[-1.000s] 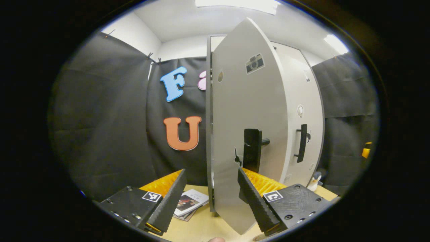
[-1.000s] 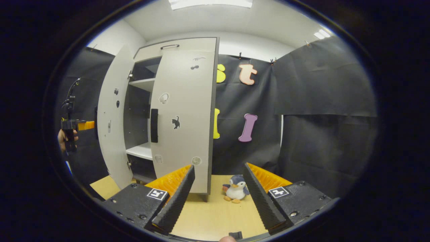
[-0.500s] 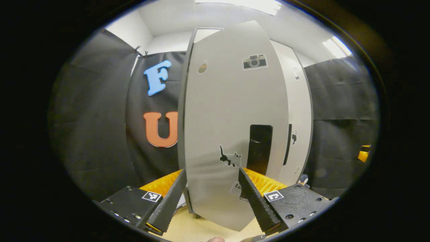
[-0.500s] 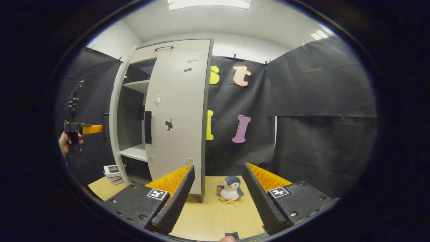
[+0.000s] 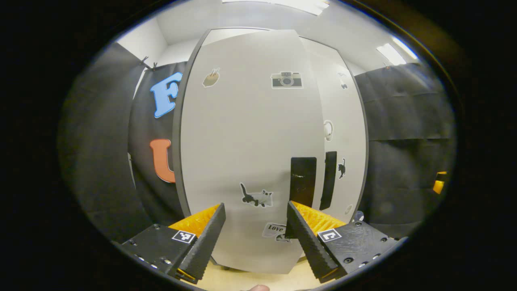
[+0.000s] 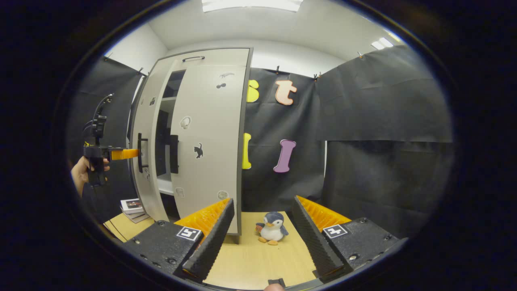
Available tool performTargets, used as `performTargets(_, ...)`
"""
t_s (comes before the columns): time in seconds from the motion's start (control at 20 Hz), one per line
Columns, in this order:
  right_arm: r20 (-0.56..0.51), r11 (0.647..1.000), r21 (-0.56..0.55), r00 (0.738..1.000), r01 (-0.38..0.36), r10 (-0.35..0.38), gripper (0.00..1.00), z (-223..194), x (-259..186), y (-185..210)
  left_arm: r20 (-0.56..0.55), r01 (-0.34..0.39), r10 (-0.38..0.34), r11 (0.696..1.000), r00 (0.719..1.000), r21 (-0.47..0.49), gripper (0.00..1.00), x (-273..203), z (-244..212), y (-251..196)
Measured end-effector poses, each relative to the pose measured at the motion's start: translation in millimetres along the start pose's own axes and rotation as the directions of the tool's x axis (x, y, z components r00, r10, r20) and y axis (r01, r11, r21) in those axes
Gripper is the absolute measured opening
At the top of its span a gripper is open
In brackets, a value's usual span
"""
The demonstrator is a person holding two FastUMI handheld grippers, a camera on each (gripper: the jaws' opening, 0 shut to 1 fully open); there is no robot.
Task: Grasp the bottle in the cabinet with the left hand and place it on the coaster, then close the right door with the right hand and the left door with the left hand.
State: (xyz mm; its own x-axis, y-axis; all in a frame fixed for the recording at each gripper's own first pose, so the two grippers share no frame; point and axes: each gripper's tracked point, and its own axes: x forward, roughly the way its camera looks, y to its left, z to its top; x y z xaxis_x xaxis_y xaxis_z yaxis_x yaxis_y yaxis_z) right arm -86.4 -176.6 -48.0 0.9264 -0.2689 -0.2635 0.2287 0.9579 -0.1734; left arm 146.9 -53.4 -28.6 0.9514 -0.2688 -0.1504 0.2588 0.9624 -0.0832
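A pale wooden table (image 6: pixel 258 258) stands in a booth hung with black cloth, and on it rises the grey cabinet (image 6: pixel 194 60). Its left door (image 5: pixel 242 133) lies directly ahead of the left gripper (image 5: pixel 255 234), whose fingers are spread apart with nothing between them; the door's tall face stands upright and close, with its black handle (image 5: pixel 303 182) just above the finger on the view's right. In the right gripper view a dark gap shows between this door and the right door (image 6: pixel 206 137), so I judge the left door is not yet fully shut and needs a further push straight forward. The right door looks closed or very nearly so. The left gripper is plainly the nearer one to the left door; the right gripper (image 6: pixel 262 238), also spread wide and empty, hangs well apart from the cabinet over the table, near a toy penguin (image 6: pixel 271 228). A stack of booklets (image 6: pixel 133 206) lies by the cabinet's foot. Whether the left fingers touch the door is hard to tell.
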Motion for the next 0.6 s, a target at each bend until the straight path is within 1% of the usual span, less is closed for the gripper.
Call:
performTargets(0.15, 0.018, 1.000, -0.002, 1.000, -0.015, 0.015, 0.95, 9, 1, 7, 0.013, -0.003, 0.003, 1.000, 1.000, -0.006, 0.99, -9, 8, 2)
performTargets(0.25, 0.028, 0.999, -0.002, 0.999, -0.038, 0.038, 0.95, 16, 5, 16, 0.005, -0.006, 0.005, 1.000, 1.000, 0.028, 0.99, -17, 14, 0)
performTargets(0.35, 0.059, 0.998, 0.004, 0.996, -0.060, 0.060, 0.95, 30, 11, 26, 0.028, -0.026, 0.024, 0.997, 0.999, 0.066, 0.99, -29, 26, 3)
performTargets(0.45, 0.094, 0.996, 0.011, 0.992, -0.087, 0.086, 0.95, 46, 16, 36, 0.052, -0.031, 0.027, 0.996, 0.998, 0.084, 0.99, -42, 39, 3)
performTargets(0.55, 0.137, 0.995, 0.018, 0.986, -0.096, 0.093, 0.95, 66, 20, 42, 0.075, -0.031, 0.025, 0.996, 0.997, 0.078, 0.95, -62, 53, 3)
performTargets(0.6, 0.160, 0.995, 0.022, 0.982, -0.100, 0.096, 0.95, 75, 21, 45, 0.085, -0.030, 0.024, 0.997, 0.996, 0.071, 0.97, -71, 59, 3)
